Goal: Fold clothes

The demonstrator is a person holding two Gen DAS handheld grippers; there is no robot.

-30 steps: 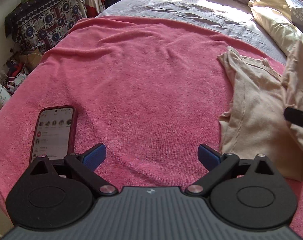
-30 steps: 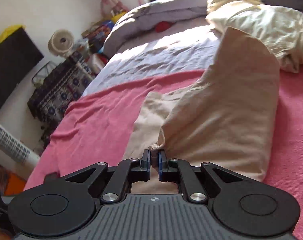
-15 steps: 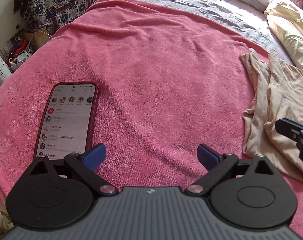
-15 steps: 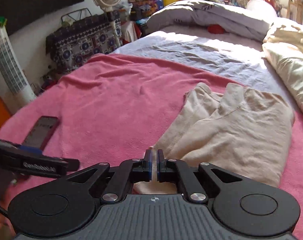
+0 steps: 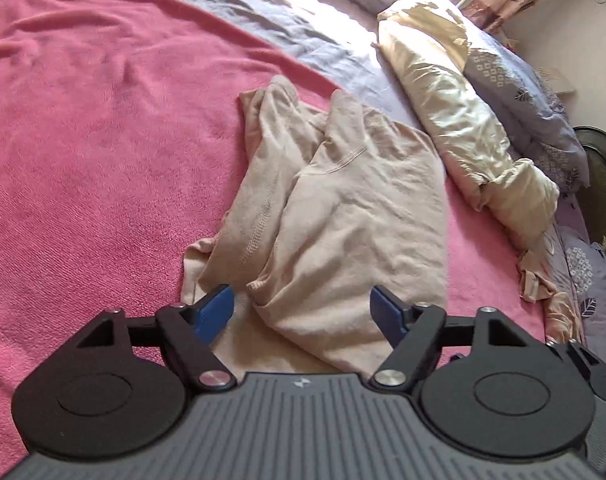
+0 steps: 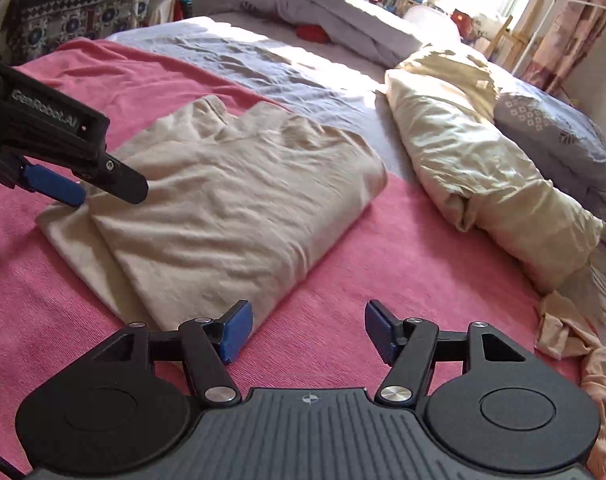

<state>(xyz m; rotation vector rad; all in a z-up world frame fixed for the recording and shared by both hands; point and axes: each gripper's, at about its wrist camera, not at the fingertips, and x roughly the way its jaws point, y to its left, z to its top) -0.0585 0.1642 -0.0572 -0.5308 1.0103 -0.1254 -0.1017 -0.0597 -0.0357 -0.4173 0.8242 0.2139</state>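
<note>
In the left wrist view, we see the beige garment (image 5: 343,200) lying on the pink blanket (image 5: 83,140), its long axis running from our left gripper (image 5: 303,308) away toward the grey sheet (image 5: 295,20). The jaws have just been closing but stand apart, a fold of cloth between them, not pressed.

In the right wrist view, the garment lies folded, long axis slanting from near-left to far-right. Our right gripper (image 6: 307,326) has just opened; it holds nothing, over bare blanket just beside the garment's near corner.

Beige garment (image 5: 343,208) on pink blanket (image 5: 83,140), grey sheet (image 6: 263,64), cream pillow (image 6: 475,160), blue tool pads (image 6: 235,330)
</note>
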